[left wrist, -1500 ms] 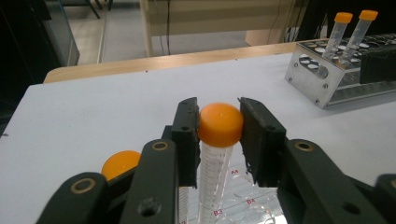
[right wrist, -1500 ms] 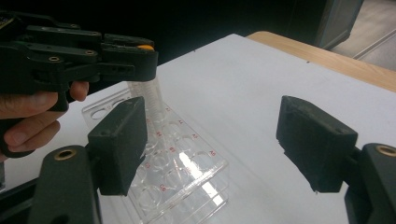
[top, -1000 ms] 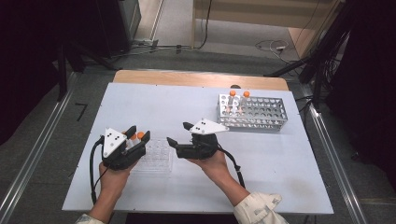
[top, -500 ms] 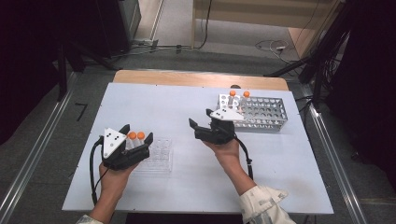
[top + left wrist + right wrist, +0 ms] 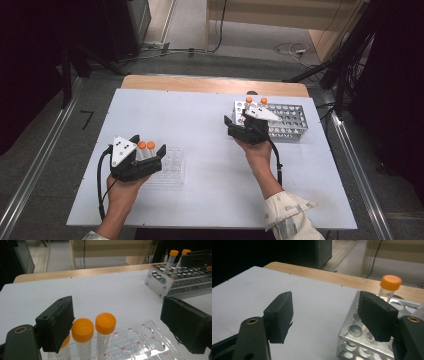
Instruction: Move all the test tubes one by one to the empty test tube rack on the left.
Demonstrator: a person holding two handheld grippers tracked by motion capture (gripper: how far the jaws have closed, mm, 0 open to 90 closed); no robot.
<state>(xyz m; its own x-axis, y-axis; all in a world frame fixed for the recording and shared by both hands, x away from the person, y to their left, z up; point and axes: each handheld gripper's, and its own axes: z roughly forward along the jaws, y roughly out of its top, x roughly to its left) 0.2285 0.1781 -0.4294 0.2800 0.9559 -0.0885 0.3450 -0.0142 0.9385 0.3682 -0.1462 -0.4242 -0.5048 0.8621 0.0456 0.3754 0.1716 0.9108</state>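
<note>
Two tubes (image 5: pixel 146 148) stand in the clear tray (image 5: pixel 172 170), lower left; two wait in the metal rack (image 5: pixel 290 120). The left tongs (image 5: pixel 150 162) have just been opening with the placed tubes between them, unpressed. The right tongs (image 5: pixel 232 125), open and empty, near the rack.

The high view looks forward and down over the whole white surface (image 5: pixel 200 115) from above its near edge. The left claw (image 5: pixel 117 322) view sits low near the near-left corner, facing the far-right metal rack (image 5: pixel 175 277); the right claw (image 5: pixel 327 315) view sits close against that rack (image 5: pixel 362 340), which all views share.
</note>
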